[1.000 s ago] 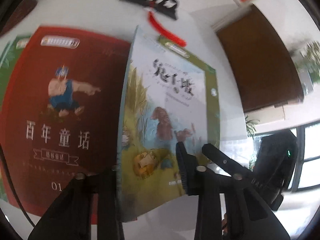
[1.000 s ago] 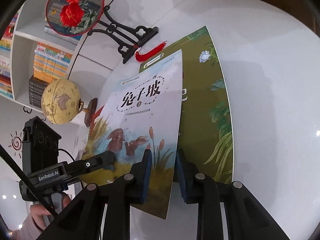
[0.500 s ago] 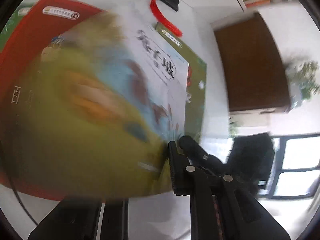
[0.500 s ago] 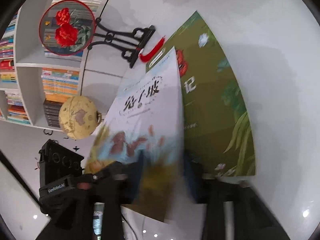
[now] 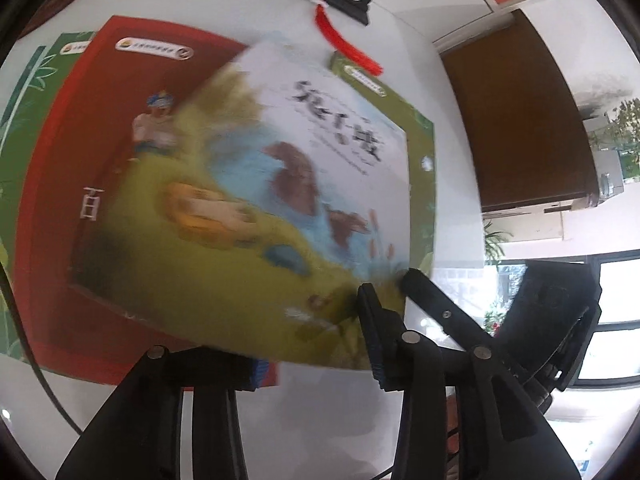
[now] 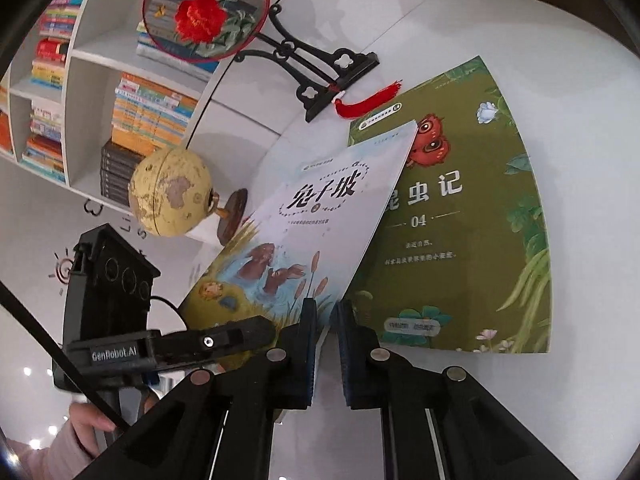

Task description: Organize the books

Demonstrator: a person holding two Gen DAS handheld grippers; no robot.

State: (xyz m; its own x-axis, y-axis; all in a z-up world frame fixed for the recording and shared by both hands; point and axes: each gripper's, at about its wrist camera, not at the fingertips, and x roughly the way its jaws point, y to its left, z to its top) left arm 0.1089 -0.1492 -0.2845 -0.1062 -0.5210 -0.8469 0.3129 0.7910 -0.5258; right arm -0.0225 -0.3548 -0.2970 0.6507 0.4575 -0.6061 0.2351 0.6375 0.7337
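Since a second ago, the thin paperback with the pale cover and rabbits in a pond (image 6: 308, 236) has tipped from nearly on edge to lying flatter, its cover now facing up toward our left camera, where it is blurred with motion.

We see our right gripper (image 6: 325, 334) closing its jaws on the near edge of this rabbit book, the dark pads almost together with the cover's corner between them. The book slopes up and away from that gripper, lifted off the white tabletop (image 6: 580, 80).

Our left gripper (image 5: 310, 356) is opening its jaws. The book's lower edge lies across the gap between its fingers, and we cannot tell whether either pad still touches it.

Beyond and to the right of the right gripper lies a green hardcover with a red moth (image 6: 460, 216), flat on the table, partly under the rabbit book. Ahead and left of the left gripper lies a red-covered storybook (image 5: 80, 184).

We judge the risk to be this: with one hand letting go, a single pinch at one corner may let the floppy book sag, swing or slip out.
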